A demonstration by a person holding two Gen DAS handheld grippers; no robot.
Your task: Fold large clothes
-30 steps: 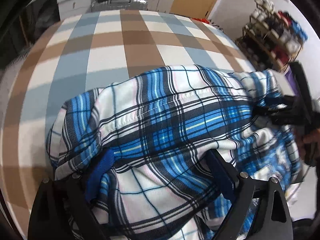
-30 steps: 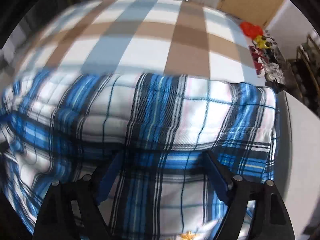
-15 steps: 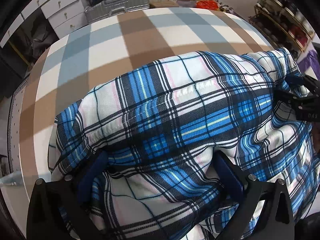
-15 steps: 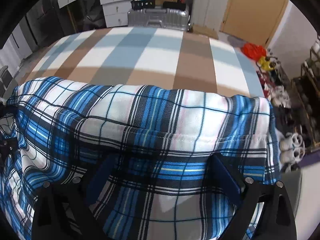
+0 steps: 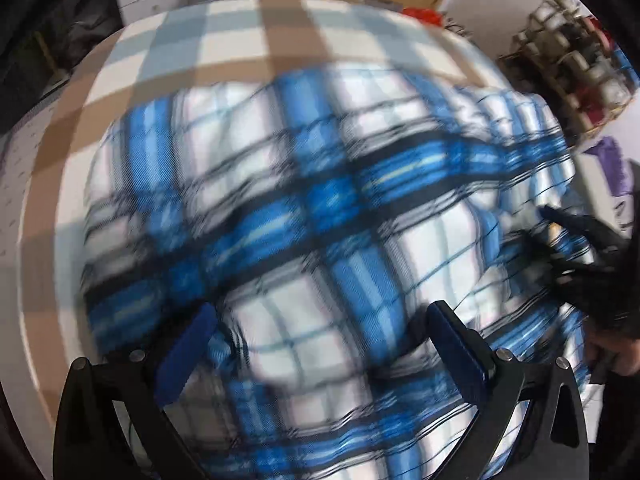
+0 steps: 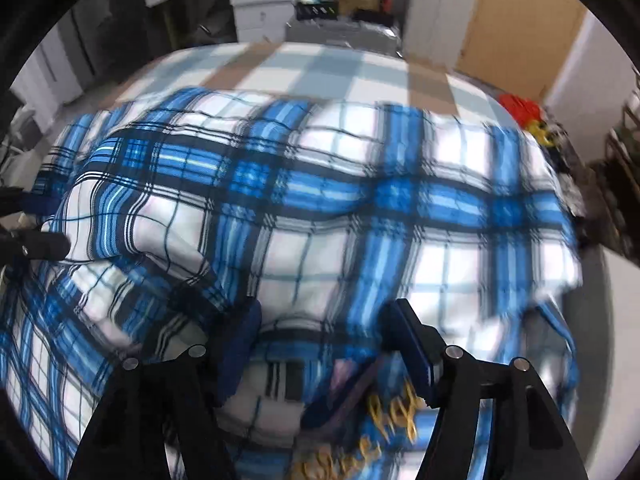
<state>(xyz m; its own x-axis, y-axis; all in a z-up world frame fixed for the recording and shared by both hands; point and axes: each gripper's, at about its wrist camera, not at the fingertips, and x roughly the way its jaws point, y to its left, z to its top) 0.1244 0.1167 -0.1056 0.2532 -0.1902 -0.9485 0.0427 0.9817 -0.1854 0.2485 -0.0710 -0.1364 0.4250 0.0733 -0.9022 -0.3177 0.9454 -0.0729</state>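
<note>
In the left wrist view, a big blue, white and black checked piece of clothing (image 5: 320,208) lies in a soft heap on a bed cover with brown, grey-blue and white squares (image 5: 132,80). The picture is blurry. The left gripper (image 5: 320,348) points down at the heap. Its two black arms with blue pads (image 5: 188,348) stand as wide apart as they go, and they have just finished opening. A puffy fold of the cloth sits between the pads, but the pads do not squeeze it. The cloth spreads out past both pads, to the left, to the right and far ahead. At the right edge of this view, the black right gripper (image 5: 580,248) shows over the side of the cloth, with part of a hand (image 5: 612,356) below it. A rack of shoes (image 5: 576,60) stands by the wall behind.

In the right wrist view, the same checked clothing (image 6: 320,200) fills most of the picture, bunched up on the checked cover (image 6: 320,68). The right gripper (image 6: 324,340) points down into it. Its jaws have just been closing, and they stand partly shut with a hump of cloth between the blue pads (image 6: 408,340). I cannot tell if the pads press on the cloth yet. Gold writing (image 6: 360,440) shows on a dark part of the cloth, low between the black arms. The left gripper (image 6: 28,232) peeks in at the left edge. White drawers (image 6: 260,12) stand far behind.
</note>
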